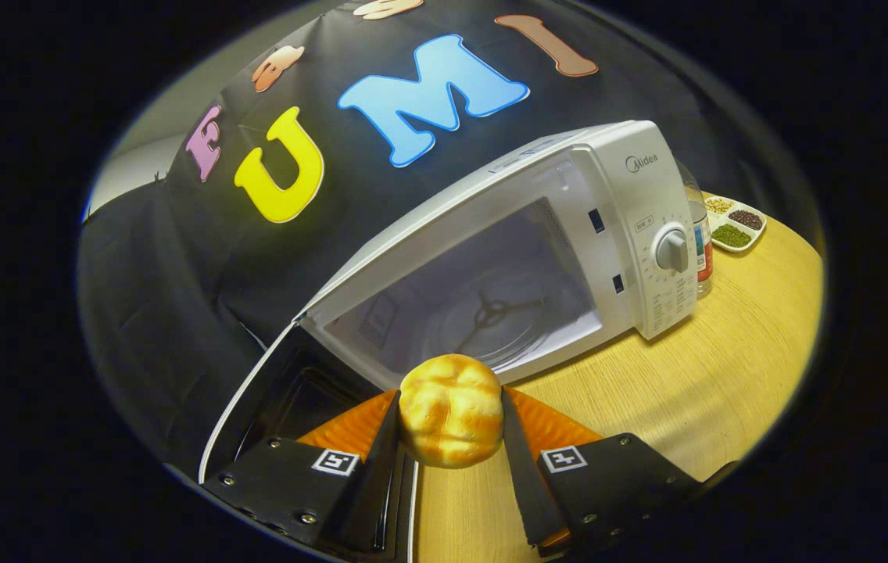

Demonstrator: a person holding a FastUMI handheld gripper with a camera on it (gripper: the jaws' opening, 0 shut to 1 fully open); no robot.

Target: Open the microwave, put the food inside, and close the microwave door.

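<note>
The microwave door [288,391] hangs open left of the microwave [538,234], so opening is done. The gripper [450,422] pinches the bread roll [451,421] between both fingers, just before the cavity; placing and closing remain. Right of the microwave stand a bottle [700,242] and a tray of grains [737,223], clear of the way.

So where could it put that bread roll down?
The gripper is shut on the golden bread roll. The open white microwave has a bare glass turntable. The wooden table lies bare in front. It is crowded beside the bottle and white sectioned dish.
</note>
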